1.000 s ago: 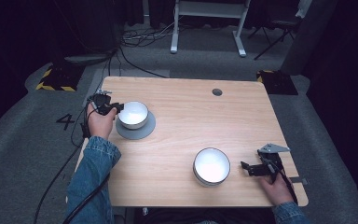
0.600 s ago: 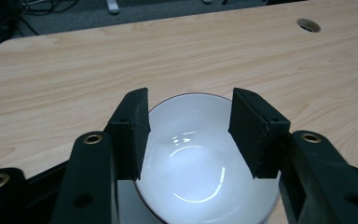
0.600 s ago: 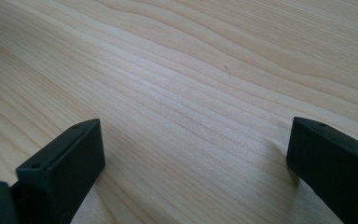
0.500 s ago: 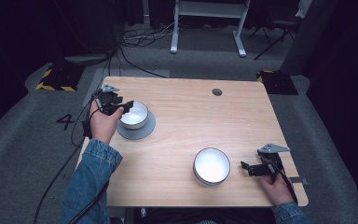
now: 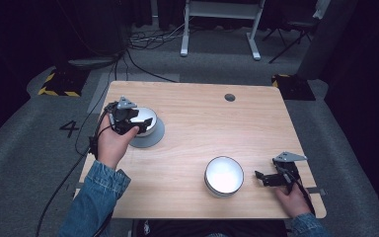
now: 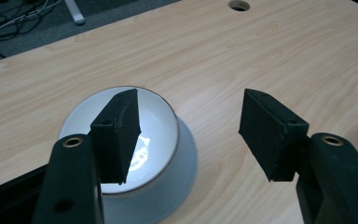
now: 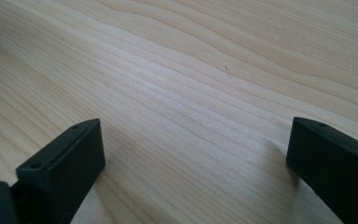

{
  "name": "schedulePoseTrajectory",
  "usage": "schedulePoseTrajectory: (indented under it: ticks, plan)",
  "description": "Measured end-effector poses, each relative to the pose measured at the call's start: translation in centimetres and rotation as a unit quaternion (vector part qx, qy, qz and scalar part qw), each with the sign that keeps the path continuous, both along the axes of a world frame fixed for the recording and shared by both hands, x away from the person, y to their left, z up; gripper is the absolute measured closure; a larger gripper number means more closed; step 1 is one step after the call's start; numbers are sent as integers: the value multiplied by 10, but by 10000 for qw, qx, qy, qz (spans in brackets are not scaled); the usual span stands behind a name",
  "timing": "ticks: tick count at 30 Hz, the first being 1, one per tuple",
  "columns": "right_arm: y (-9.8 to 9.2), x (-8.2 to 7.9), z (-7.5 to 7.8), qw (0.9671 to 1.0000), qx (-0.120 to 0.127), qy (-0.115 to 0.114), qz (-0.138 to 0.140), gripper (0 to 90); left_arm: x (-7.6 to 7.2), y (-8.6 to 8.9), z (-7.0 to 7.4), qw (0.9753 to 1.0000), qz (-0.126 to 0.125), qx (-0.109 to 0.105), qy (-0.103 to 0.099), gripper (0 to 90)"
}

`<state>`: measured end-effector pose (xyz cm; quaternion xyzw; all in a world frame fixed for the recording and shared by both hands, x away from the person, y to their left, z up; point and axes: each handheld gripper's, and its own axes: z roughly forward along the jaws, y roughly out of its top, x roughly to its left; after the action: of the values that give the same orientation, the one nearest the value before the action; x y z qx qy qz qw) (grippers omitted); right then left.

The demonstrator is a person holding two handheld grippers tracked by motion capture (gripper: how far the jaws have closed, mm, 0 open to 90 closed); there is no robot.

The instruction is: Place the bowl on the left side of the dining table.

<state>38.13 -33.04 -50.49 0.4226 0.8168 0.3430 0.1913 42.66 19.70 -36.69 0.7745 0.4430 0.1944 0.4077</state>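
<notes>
A small bowl [image 5: 148, 117] with a white inside stands on a grey saucer [image 5: 152, 140] at the table's left. My left gripper [image 5: 139, 123] is open at the bowl's near-left rim. In the left gripper view the bowl [image 6: 161, 123] lies low at left, and the left gripper [image 6: 191, 105] has one jaw over the bowl's inside and the other outside it, above bare wood. A second white bowl [image 5: 223, 176] sits near the front edge. Just right of it my right gripper [image 5: 260, 177] is open, apart from it. The right gripper [image 7: 191, 135] has bare wood between its jaws.
The wooden table [image 5: 212, 118] has a round cable hole [image 5: 230, 97] at the back right. Cables trail off the left edge to the grey floor. A white stand's legs [image 5: 219, 29] rise behind the table.
My left gripper has moved right, from beside the bowl on the saucer to over its rim. The right gripper and the front bowl have not moved.
</notes>
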Motion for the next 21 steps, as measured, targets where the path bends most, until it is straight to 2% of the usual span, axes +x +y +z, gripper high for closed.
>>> schedulePoseTrajectory:
  ticks: [4,12,15,17,21]
  plan:
    - [0,0,0,10000,0,1,0,44,-17,-1,-4,9998,-156,-128,-23,374]
    - [0,0,0,10000,1,2,-1,44,-47,0,-15,9990,-284,-318,-118,351]
    - [0,0,0,10000,-1,0,0,44,-52,1,-15,9993,-268,-248,-118,350]
    - [0,0,0,10000,-1,0,0,44,-56,3,-17,9992,-122,-345,-146,348]
    - [0,0,0,10000,0,0,0,44,-62,7,-20,9996,-26,-279,-87,342]
